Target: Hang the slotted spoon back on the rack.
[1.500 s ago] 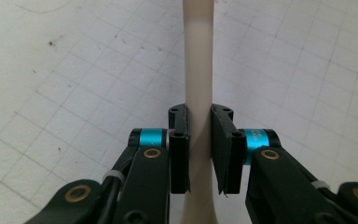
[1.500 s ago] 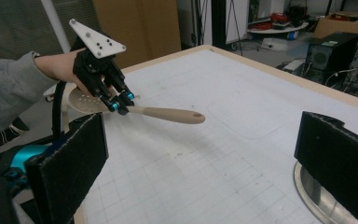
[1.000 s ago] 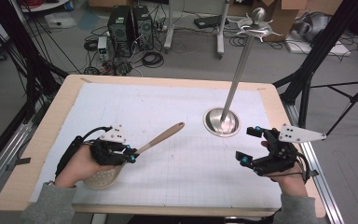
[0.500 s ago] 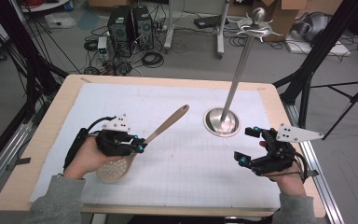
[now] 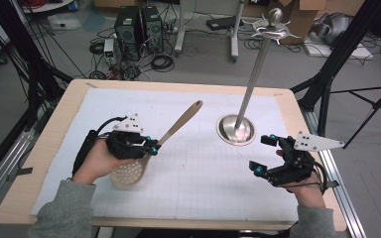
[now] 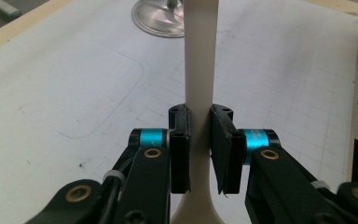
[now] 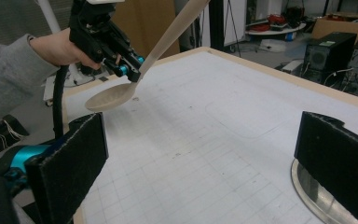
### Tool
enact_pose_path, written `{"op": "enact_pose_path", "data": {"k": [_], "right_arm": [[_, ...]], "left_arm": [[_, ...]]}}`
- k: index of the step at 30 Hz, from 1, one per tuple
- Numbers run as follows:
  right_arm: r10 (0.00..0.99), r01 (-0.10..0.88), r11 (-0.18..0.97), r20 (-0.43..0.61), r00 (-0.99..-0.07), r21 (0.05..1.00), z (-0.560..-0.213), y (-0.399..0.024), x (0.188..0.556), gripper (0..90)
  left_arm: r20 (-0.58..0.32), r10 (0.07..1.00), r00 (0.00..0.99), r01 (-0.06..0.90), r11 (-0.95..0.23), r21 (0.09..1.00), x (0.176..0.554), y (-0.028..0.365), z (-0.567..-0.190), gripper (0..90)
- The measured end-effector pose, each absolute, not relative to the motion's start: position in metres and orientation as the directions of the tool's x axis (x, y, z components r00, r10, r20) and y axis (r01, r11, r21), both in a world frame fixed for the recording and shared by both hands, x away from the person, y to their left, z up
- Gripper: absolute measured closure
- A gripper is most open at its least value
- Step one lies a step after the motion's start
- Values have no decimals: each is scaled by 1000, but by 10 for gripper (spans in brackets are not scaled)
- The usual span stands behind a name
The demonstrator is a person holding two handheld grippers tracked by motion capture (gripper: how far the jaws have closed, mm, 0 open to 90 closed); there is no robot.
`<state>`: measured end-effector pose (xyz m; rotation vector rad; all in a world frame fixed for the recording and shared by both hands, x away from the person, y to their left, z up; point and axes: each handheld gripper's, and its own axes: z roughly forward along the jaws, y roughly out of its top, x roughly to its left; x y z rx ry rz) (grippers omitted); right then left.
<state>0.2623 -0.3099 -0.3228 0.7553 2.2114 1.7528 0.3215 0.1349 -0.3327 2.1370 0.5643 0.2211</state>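
Observation:
A beige slotted spoon (image 5: 171,131) hangs tilted just above the white mat (image 5: 193,183), bowl low and toward me, handle rising toward the far right. My left gripper (image 5: 149,146) is shut on the handle just above the bowl; in the left gripper view both pads (image 6: 179,149) press the handle (image 6: 199,70). A metal stand has a round base (image 5: 235,130) and a tall pole topped with hooks (image 5: 274,22). My right gripper (image 5: 262,154) stands open near the table's right edge, nothing between its pads (image 7: 70,163). It looks toward the spoon (image 7: 112,95) and the left gripper (image 7: 121,65).
The wooden table rim (image 5: 39,158) frames the mat. The stand's base (image 7: 321,196) lies just ahead of my right gripper. Computer towers (image 5: 136,25) and cables sit on the floor beyond the far edge. Black tripod legs (image 5: 327,84) stand to the right.
My left gripper has carried the spoon to the right and farther onto the mat, lifting it off the near left corner. The right gripper has stayed put, still open.

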Motion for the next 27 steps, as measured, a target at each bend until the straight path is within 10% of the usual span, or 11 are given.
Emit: {"op": "enact_pose_path", "data": {"k": [27], "right_arm": [[515, 253, 133, 151, -844, 958, -322, -312, 261, 14]], "left_arm": [[-46, 465, 884, 293, -475, 829, 345, 119, -282, 779]]}}
